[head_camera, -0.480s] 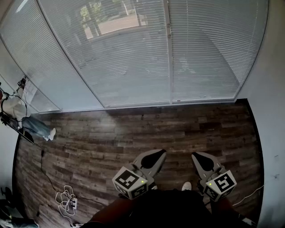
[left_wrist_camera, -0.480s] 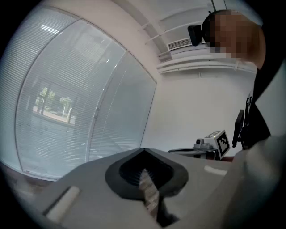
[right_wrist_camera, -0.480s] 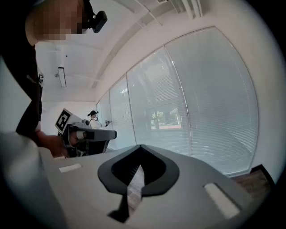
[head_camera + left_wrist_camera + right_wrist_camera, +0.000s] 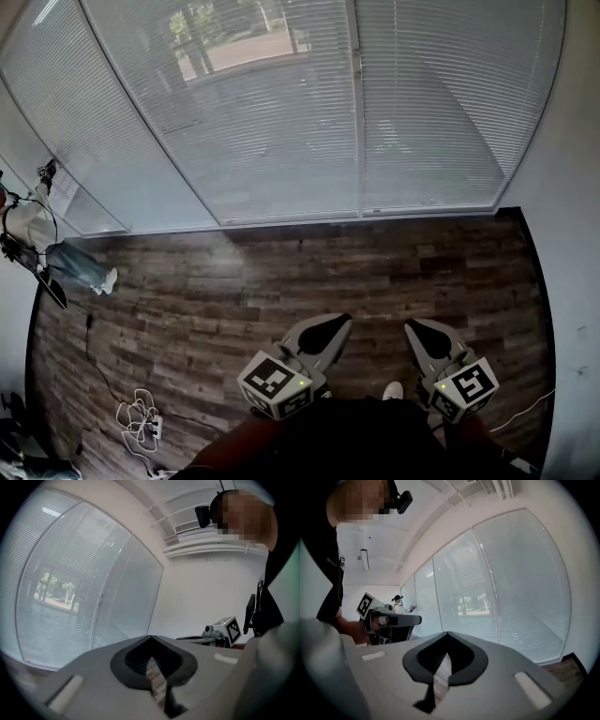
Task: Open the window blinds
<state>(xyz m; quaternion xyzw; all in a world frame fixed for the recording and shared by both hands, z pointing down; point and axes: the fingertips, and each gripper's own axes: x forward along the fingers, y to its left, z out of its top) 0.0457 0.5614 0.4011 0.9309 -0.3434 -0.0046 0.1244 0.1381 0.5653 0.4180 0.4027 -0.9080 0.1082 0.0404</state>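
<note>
Above the wood-plank floor [image 4: 281,272], the thin-slatted blinds [image 4: 281,131] hang lowered.

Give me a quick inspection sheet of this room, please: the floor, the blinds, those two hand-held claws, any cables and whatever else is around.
Surface: wood-plank floor, running up to the window.
Job's things: window blinds, lowered over every pane down to the floor line; trees show faintly through the slats.
Clutter: nothing seen near the blinds.
Grippers: left gripper and right gripper are both shut and empty, held low and well short of the blinds.
Cables: tangled white cable on the floor at left; a dark cable runs near it.
Surroundings: white wall at right; another person at far left.
</note>
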